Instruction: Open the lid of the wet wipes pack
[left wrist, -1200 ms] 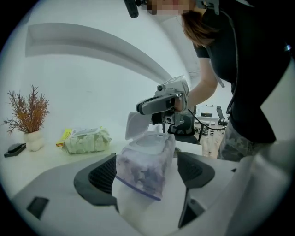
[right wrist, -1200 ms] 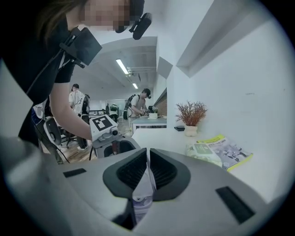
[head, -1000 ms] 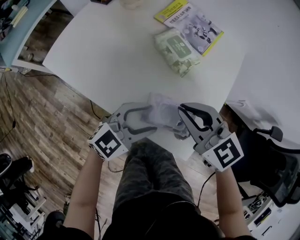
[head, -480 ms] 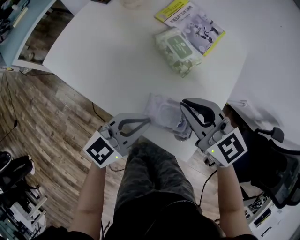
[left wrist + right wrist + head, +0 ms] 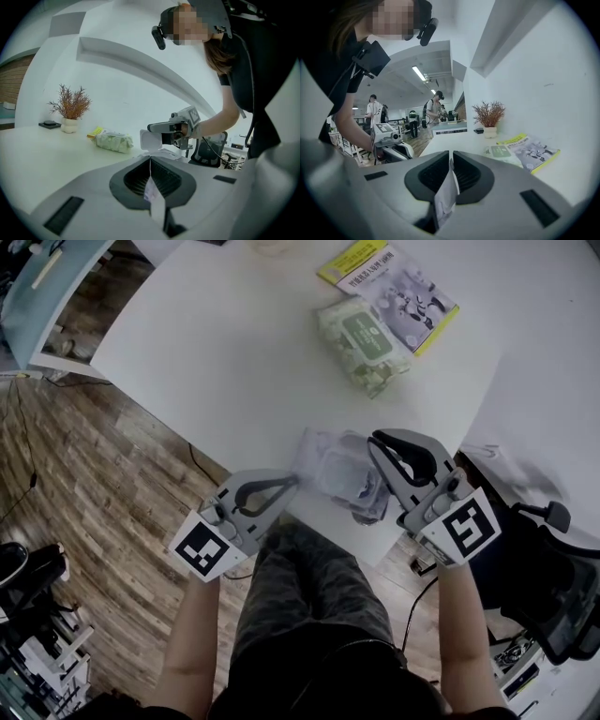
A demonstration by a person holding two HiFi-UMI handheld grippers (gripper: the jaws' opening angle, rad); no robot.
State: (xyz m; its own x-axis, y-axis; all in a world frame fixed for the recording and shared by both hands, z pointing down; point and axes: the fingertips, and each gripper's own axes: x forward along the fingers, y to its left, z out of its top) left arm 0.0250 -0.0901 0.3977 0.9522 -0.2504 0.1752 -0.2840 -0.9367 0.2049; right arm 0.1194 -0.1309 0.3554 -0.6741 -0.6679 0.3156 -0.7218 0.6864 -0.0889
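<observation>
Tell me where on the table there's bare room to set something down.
The broad white stretch of table left of the green wipes pack is bare, and so is the surface right of the booklet. The near edge is crowded: the left claw and right claw both pinch the pale pack there.

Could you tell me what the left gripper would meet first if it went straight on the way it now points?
Probably the near wet wipes pack, whose edge its jaws pinch; the right gripper lies just beyond, though depth is hard to judge.
</observation>
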